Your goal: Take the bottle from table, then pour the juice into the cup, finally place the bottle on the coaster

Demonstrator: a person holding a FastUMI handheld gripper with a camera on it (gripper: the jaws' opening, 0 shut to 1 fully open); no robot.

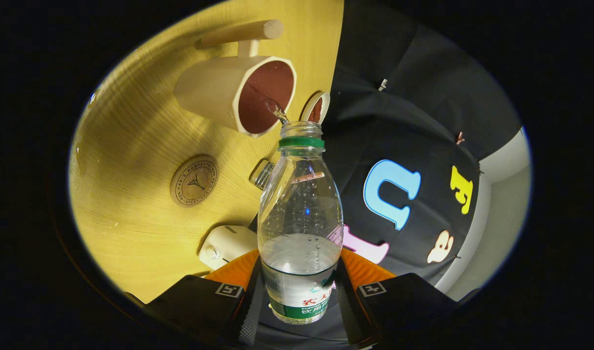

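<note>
The clear plastic bottle with a green neck ring and green-and-white label [299,214] stands at the lower centre of the frame, clamped between the two fingers of the gripper [299,296], which press on its labelled lower body from either side. It is tilted so that its open mouth sits at the rim of the cream-coloured cup with a wooden handle and dark reddish inside [238,92], in the upper centre of the frame. A thin stream leaves the mouth and falls into the cup, so pouring looks to be under way.

To do this step well, the mouth should stay over the cup's opening, not over its rim, and the tilt should grow slowly so the stream keeps thin and does not splash onto the yellow wooden table [131,214]. The grip should stay firm; a thin-walled bottle could buckle or slip if squeezed unevenly.

The bottle is transparent, ribbed, uncapped, and holds only a little clear liquid, pooled near the label.

Left of the bottle lies the round cork coaster with a printed emblem [194,180], apart from the cup and free to take the bottle later. A small cream-coloured device [224,245] rests at the lower left, just beside the fingers.
</note>
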